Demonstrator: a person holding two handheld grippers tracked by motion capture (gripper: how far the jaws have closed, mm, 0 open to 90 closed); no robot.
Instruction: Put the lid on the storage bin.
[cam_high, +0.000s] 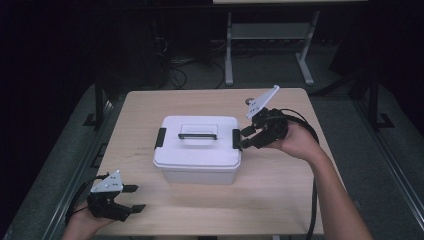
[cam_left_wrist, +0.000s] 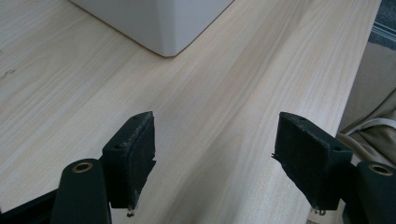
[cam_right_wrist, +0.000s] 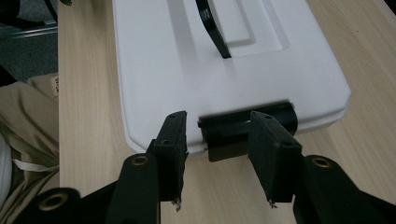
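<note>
- Table: pale wood-grain top, rectangular; I noted open board along its near edge and to the right of the box, dark floor beyond every side.
- Storage box: white plastic, smooth, rounded corners, lid on; it sat near the table's middle, well in from all four edges.
- Handle: black bar, lying across a recessed panel in the lid's centre.
- Right latch: black plastic clip on the box's right end; in the right gripper view it lay just ahead of the jaws, in the gap between the two pads, and I could not tell whether either pad touched it.
- Left latch: matching black clip on the opposite end, free.
- Right gripper: black, with a grey three-cornered plate on top; I held it level at the box's right end, released, jaws parted around the latch without clamping it.
- Left gripper: black, same plate; it rested at the table's near left corner, well apart from the box, released, nothing between its jaws.
- Left gripper's pads: flat, dark, worn at the edges; bare board ahead, one box corner beyond.
</note>
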